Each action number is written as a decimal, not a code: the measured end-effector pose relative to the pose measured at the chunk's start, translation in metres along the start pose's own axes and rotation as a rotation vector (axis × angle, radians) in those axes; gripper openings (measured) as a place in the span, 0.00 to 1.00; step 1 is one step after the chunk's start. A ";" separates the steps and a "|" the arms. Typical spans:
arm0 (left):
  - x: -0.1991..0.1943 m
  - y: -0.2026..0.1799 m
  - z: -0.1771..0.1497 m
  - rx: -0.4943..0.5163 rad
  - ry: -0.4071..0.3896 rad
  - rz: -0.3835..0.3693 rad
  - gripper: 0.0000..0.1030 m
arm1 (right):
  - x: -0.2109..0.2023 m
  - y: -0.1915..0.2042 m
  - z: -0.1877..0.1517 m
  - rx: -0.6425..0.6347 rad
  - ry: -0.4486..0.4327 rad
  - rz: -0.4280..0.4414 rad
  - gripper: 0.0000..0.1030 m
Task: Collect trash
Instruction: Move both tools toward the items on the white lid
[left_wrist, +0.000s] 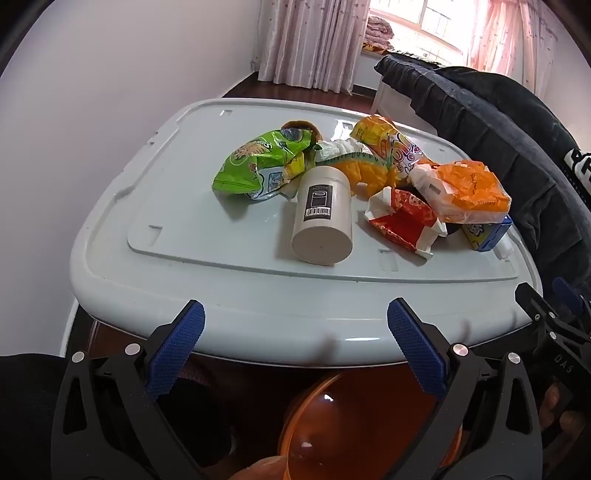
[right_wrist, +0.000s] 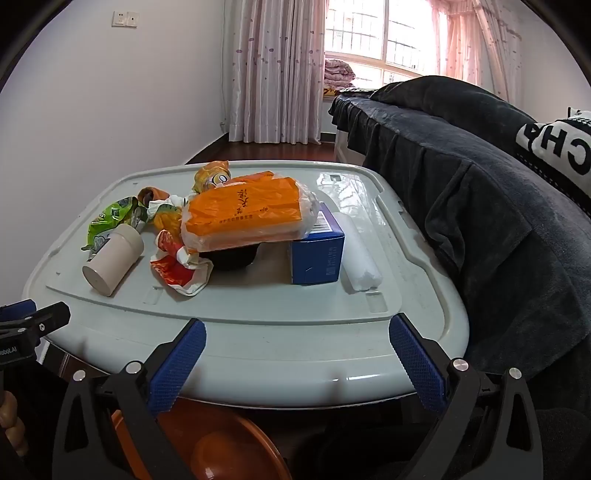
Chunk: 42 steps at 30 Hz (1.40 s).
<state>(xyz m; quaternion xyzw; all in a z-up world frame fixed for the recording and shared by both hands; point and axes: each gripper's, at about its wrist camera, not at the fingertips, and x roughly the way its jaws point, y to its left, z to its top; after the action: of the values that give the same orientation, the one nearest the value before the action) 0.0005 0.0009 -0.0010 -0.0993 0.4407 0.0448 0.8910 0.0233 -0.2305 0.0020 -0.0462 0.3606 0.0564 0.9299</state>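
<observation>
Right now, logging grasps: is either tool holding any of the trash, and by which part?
Nothing is held. The left tool and right tool are both open, short of the trash on the lid.

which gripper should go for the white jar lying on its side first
Left, probably. The white jar lies straight ahead of the open left gripper; from the open right gripper it sits far off to the left.
</observation>
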 end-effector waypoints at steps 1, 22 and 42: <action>0.000 0.001 0.000 -0.003 0.002 -0.002 0.94 | 0.000 0.000 0.000 -0.001 -0.001 -0.001 0.95; 0.006 0.008 -0.002 -0.008 0.016 0.046 0.94 | -0.002 -0.002 0.000 0.010 -0.005 -0.008 0.95; -0.019 -0.010 0.015 0.089 0.007 0.014 0.94 | -0.014 -0.001 0.019 -0.043 -0.040 0.006 0.95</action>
<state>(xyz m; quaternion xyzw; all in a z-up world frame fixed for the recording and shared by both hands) 0.0017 -0.0051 0.0243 -0.0566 0.4463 0.0310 0.8926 0.0256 -0.2305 0.0254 -0.0639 0.3408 0.0680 0.9355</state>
